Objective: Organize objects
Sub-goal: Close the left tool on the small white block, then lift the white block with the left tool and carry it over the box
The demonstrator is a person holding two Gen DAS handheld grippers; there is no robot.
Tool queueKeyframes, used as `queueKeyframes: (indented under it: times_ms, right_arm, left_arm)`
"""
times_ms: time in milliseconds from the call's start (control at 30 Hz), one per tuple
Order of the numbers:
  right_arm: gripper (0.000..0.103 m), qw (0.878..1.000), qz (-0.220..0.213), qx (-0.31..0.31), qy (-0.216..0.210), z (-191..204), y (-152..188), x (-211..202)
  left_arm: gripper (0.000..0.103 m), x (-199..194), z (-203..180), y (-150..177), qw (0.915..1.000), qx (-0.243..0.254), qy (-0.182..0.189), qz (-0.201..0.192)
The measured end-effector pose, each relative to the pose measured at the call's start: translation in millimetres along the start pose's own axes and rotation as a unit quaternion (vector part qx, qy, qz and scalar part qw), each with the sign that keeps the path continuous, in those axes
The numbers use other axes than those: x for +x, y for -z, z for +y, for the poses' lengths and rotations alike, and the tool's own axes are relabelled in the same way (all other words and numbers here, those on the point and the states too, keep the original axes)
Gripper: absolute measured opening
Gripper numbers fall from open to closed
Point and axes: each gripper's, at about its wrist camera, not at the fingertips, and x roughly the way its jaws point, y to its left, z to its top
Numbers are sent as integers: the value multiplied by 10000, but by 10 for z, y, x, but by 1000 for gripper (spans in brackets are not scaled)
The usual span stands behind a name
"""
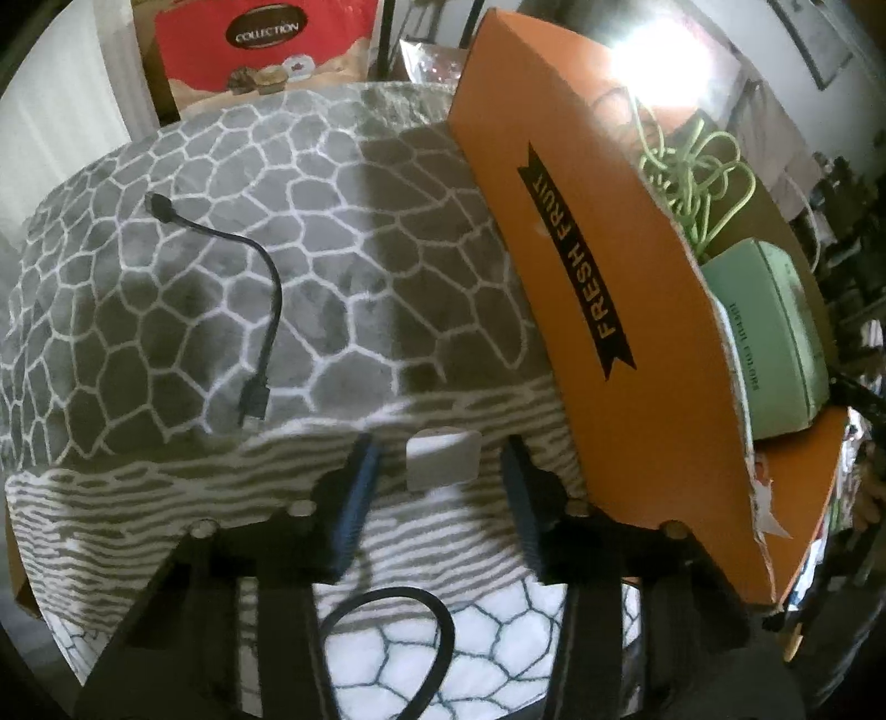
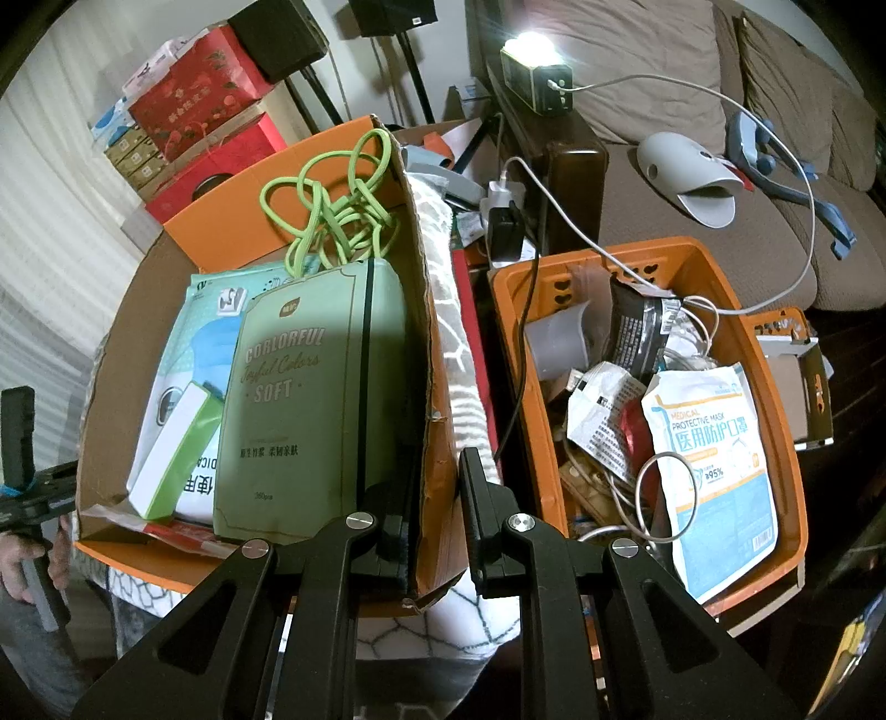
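A small white block point(image 1: 441, 459) lies on the grey patterned blanket point(image 1: 332, 249), between the blue pads of my left gripper point(image 1: 440, 448). There is a gap on each side, so the jaws stand open around it. A black cable loop point(image 1: 387, 620) curls under the gripper. A short black USB cable point(image 1: 260, 310) lies farther left on the blanket. My right gripper point(image 2: 437, 487) is shut on the right wall of the orange cardboard box point(image 2: 437, 387), labelled FRESH FRUIT point(image 1: 609, 277). The box holds a green cord point(image 2: 338, 205) and a green tissue pack point(image 2: 310, 399).
An orange plastic basket point(image 2: 653, 249) to the right of the box holds a mask pack point(image 2: 714, 443), wrappers and white cables. Behind it are a sofa point(image 2: 664, 83) and a lit lamp point(image 2: 531, 44). Red gift boxes point(image 1: 266, 44) stand beyond the blanket. A hand point(image 2: 22, 554) holds the left gripper.
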Motion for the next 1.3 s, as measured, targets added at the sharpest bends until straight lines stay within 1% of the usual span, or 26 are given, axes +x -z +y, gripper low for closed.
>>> queueKeyframes:
  times_ms: [100,300,400,467,567,800,967,1100,1300]
  right_arm:
    - [16,10000,0,2,-5,-1,1,-2]
    - [16,10000,0,7,-4,-5,5,-3]
    - [16,10000,0,7,-5,-3,6,-3]
    - [16,10000,-1,10,-6,-3,6,-4]
    - [16,10000,0,5,-1,-1,6,-4]
    - [16,10000,0,8,-5,0,6,-4]
    - [16,10000,2,4,2,0,6,-3]
    - [16,10000,1,7,-1,0,6,-3]
    - [16,10000,0,5,-4,2,6,-6]
  left_arm:
    - [24,14,2,-11,10000,-17,-1,-42]
    - [24,-170,60,-41,9990,-239,241,-308]
    - [24,-336,87,-96,9971,-374,477,-465]
    - [24,-456,83,-149,9957,-407,597,-579]
    - [24,-611,43,-232,9941,-394,659,-760]
    - [24,-843,-102,-398,9921,-313,679,-1008]
    - [24,-925,-342,-558,9913,-93,680,-1123]
    - [24,-892,-559,-664,9919,115,654,-1087]
    - [24,-709,-795,-868,9937,272,443,-992]
